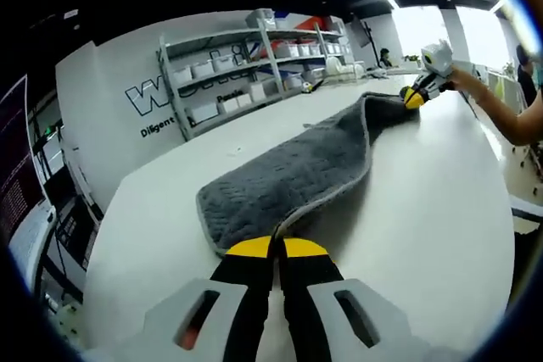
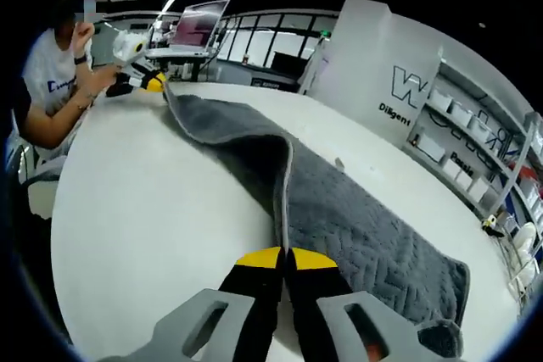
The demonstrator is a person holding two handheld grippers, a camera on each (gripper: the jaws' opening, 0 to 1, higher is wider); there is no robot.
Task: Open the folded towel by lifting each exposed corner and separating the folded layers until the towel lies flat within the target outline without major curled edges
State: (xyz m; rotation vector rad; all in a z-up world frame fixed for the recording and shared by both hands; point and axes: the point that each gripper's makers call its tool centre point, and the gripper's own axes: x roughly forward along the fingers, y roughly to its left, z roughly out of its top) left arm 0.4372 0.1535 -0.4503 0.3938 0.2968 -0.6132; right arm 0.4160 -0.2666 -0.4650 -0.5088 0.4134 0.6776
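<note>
My left gripper [image 1: 277, 247] is clamped on one end of the grey towel [image 1: 297, 171], and my right gripper [image 2: 284, 258] pinches the opposite end, jaws closed on the hem. The towel stretches lengthwise between my two tongs, its long axis running straight from one to the other, one side still folded over along a raised ridge. It rests on a white table [image 1: 441, 209]. Beyond stand metal shelves [image 1: 246, 65] with bins against a lettered wall; a laptop [image 2: 195, 27] sits at the table's far edge.
</note>
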